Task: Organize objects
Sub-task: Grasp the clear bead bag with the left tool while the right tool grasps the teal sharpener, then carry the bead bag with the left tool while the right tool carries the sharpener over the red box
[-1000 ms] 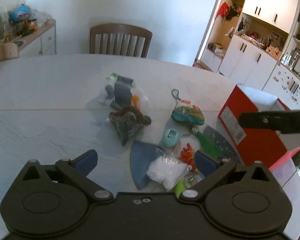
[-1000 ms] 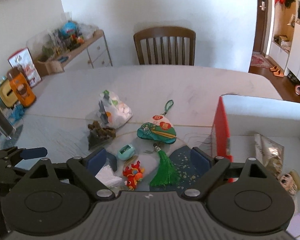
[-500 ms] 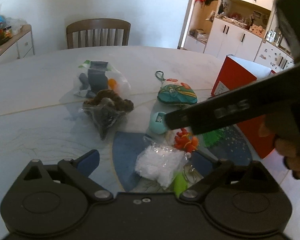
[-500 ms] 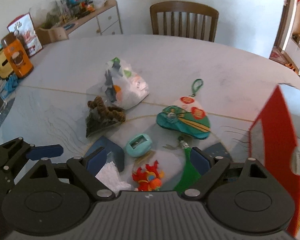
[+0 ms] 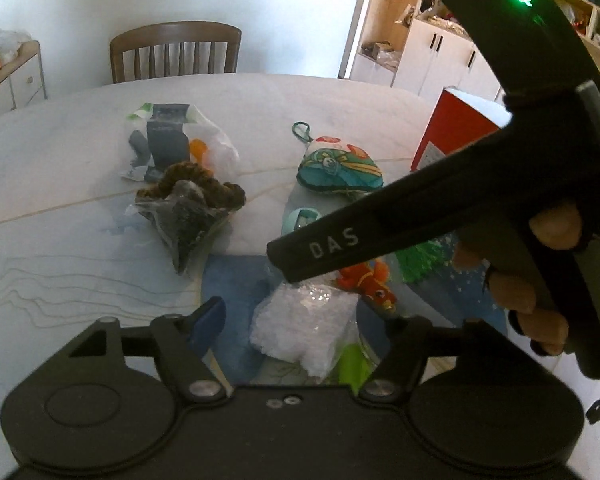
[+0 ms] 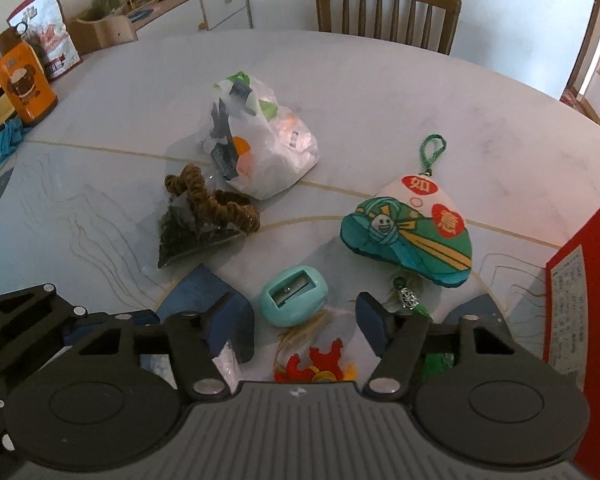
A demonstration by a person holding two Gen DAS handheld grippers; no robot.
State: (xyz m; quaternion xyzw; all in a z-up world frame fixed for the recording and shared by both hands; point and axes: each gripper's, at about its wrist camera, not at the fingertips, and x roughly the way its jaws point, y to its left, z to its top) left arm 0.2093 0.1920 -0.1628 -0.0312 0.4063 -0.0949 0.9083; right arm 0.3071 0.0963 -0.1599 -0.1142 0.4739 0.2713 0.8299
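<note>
Small items lie scattered on a pale marble table point(image 6: 380, 92). My right gripper point(image 6: 300, 320) is open and low over the table; a teal pencil sharpener point(image 6: 294, 296) lies just ahead between its fingertips, and a red-orange toy point(image 6: 320, 364) lies under its body. My left gripper point(image 5: 304, 324) is open with a white crinkly packet point(image 5: 304, 328) lying between its fingers. In the left wrist view the right gripper's black body point(image 5: 420, 208), held by a hand point(image 5: 540, 280), crosses over the sharpener point(image 5: 300, 216) and the toy point(image 5: 372, 280).
A green-and-white pouch charm point(image 6: 412, 232) with a green tassel lies right of the sharpener. A dark packet with brown twisted cord point(image 6: 204, 216) and a white plastic bag point(image 6: 260, 148) lie farther left. A red box point(image 6: 580, 280) stands at the right; a chair point(image 6: 388, 4) beyond.
The right gripper has moved forward and down toward the sharpener and now crosses most of the left wrist view. The left gripper has come closer over the white packet.
</note>
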